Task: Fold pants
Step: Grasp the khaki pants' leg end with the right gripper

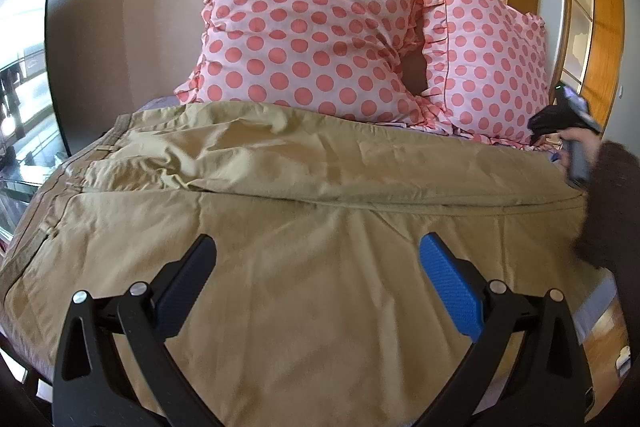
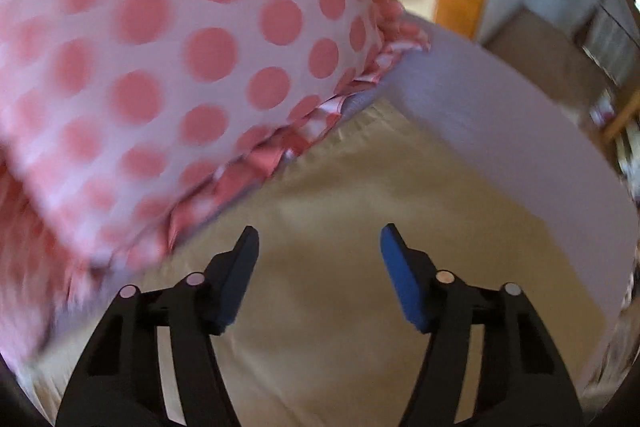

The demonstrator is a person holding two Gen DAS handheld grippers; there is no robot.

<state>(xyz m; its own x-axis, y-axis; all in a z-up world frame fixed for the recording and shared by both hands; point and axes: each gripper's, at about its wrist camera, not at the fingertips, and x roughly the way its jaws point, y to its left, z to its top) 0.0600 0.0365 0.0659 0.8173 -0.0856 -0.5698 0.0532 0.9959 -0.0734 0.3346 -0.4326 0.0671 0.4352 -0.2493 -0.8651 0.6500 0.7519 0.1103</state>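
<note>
Khaki pants [image 1: 304, 179] lie spread across the bed, waistband at the left, legs running to the right, one leg lying along the other. My left gripper [image 1: 318, 247] is open and empty, hovering over the near leg. The right gripper body [image 1: 568, 131] shows at the far right of the left wrist view, by the leg ends. In the right wrist view, my right gripper [image 2: 318, 233] is open and empty above the khaki fabric [image 2: 352, 267], close to a pillow. That view is motion-blurred.
Two pink polka-dot pillows [image 1: 312, 31] lean on the wall behind the pants; one fills the left of the right wrist view [image 2: 168, 67]. A lavender bedsheet [image 2: 500, 135] borders the pants. A window [image 1: 24, 75] is left, a wooden door frame [image 1: 604, 27] right.
</note>
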